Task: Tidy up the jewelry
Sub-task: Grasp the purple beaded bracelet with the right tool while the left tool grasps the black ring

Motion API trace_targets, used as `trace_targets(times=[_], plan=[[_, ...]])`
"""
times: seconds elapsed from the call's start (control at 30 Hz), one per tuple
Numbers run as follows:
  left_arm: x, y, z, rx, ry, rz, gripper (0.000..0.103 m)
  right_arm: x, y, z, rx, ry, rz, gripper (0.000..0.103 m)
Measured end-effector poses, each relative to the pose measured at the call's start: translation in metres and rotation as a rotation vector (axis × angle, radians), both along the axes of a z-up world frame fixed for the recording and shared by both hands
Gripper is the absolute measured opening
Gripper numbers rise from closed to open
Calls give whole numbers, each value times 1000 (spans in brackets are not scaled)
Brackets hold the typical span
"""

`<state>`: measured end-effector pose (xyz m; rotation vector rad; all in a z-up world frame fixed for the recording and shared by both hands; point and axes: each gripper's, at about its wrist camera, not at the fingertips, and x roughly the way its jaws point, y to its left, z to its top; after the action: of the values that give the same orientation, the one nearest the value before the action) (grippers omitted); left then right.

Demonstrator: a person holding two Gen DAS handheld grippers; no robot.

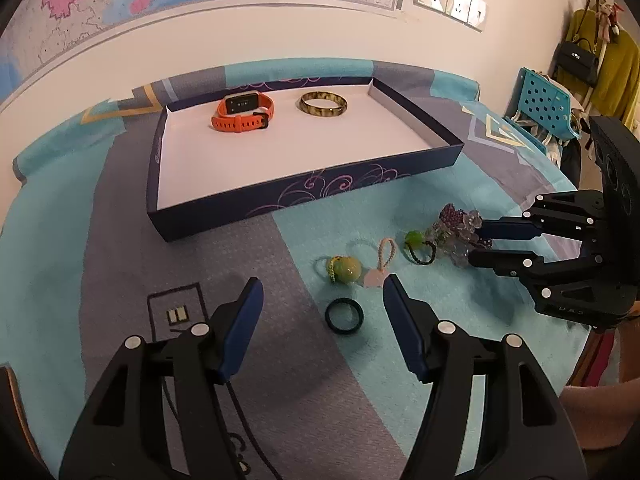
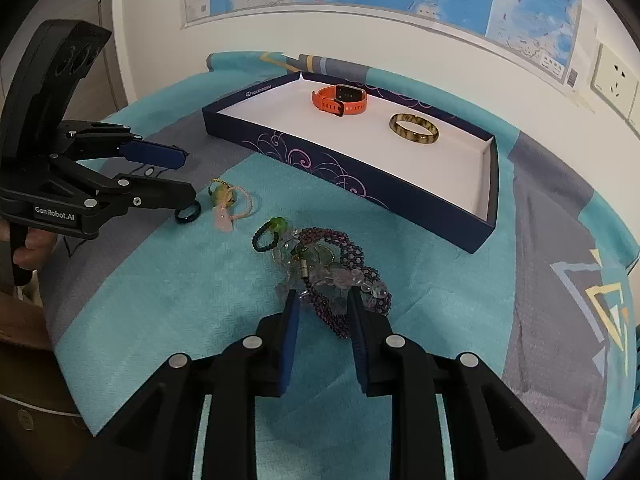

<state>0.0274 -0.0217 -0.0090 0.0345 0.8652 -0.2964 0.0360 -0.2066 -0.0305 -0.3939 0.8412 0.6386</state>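
Right at the tips of the right gripper (image 2: 323, 300) lies a tangled heap of bracelets (image 2: 340, 276): a woven band of tiny dark purple beads and a string of clear, faceted, pale crystal stones. Its jaws stand open on either side of the near end of the heap, the blue pads (image 2: 291, 328) flanking the beads; whether they touch the beads I cannot tell. Just beside the heap lies a small black braided loop with a glossy green bead (image 2: 269, 232). Farther left are a pink cord with a pale pink charm (image 1: 380, 268) and a round, smooth yellow-green bead on a twisted cord (image 1: 345, 270).

Near them a dark, glossy ring (image 1: 344, 316) lies flat on the cloth, between and slightly ahead of the fingertips of the left gripper (image 1: 322, 294), whose jaws are wide open and apart from the ring.

Behind all this sits a shallow rectangular cardboard box (image 1: 312, 192), navy outside with pale swirl patterns, plain white inside. In it lie an orange rubber-strapped watch (image 1: 242, 114) with a rectangular face, and beside it, well apart, a smooth mottled amber-brown bangle (image 1: 323, 105).

Everything rests on a soft tablecloth (image 1: 440, 300) with teal and grey geometric patches.
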Motion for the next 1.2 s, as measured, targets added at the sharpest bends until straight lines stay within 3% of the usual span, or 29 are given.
trace_targets(times=[0.03, 0.07, 0.13, 0.23, 0.47, 0.6, 0.8, 1.2], plan=[[0, 0, 0, -4, 2, -1, 62, -1, 1, 0, -9, -3, 1, 17], [-1, -1, -1, -6, 2, -3, 62, 0, 2, 0, -15, -6, 0, 8], [-2, -1, -1, -8, 1, -4, 62, 1, 0, 2, -2, 14, -1, 2], [-3, -1, -1, -12, -2, -6, 62, 4, -6, 7, 43, 35, -21, 2], [-7, -6, 1, -19, -11, -33, 62, 19, -37, 45, 305, 70, -97, 2], [-10, -13, 3, -9, -25, -59, 62, 24, -47, 53, 358, 61, -131, 2], [-11, -4, -2, -5, 4, -47, 62, 25, -58, 56, 401, 52, -170, 2], [-9, -10, -13, 18, 40, -73, 41, 21, -56, 46, 410, 78, -174, 2]])
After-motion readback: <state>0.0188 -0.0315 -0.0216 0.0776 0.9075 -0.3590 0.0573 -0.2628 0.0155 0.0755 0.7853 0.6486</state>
